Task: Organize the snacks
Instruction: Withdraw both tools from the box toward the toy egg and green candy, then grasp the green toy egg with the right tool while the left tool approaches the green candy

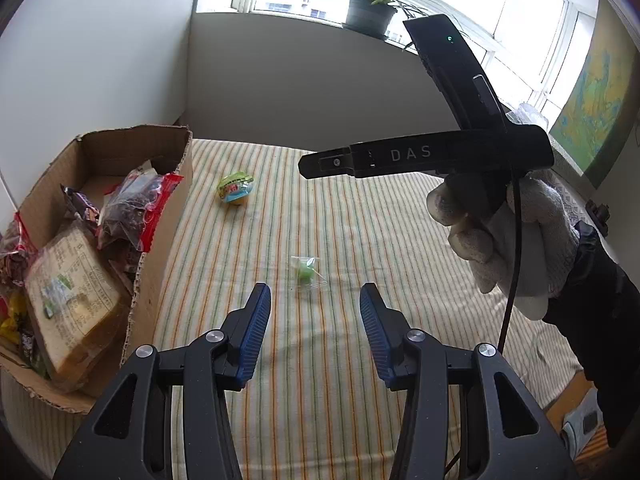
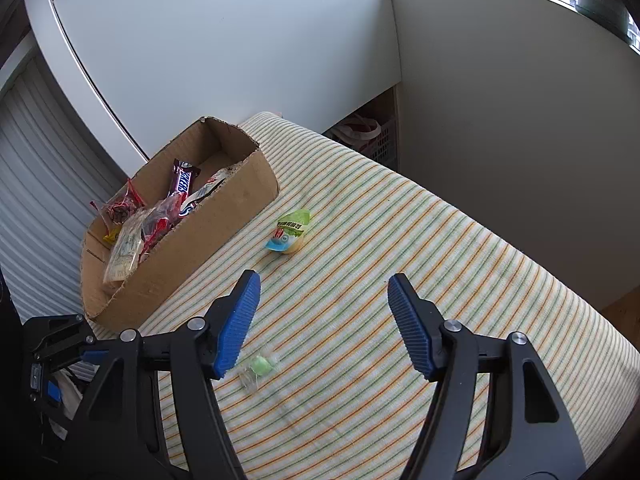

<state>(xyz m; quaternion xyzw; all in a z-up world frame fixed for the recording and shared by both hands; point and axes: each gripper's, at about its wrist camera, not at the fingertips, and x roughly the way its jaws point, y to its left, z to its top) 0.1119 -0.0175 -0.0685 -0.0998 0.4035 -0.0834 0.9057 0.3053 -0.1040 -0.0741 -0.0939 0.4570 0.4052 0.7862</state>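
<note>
— Snacks mostly sit in the cardboard box (image 2: 208, 240) already; why are both grippers out over the striped cloth (image 2: 400, 280)?

— Two pieces lie loose beside the box: a jelly cup (image 2: 291, 232) tipped on its side just off the box's long wall, and a small green candy (image 1: 306, 273) in clear wrap farther from it.

— Either one held?

— No. The left gripper (image 1: 314, 312) has its fingers parted and empty, the candy lying just ahead of them. The right gripper (image 2: 322, 312) stands wider, also empty, apparently lined up on the cup.
</note>
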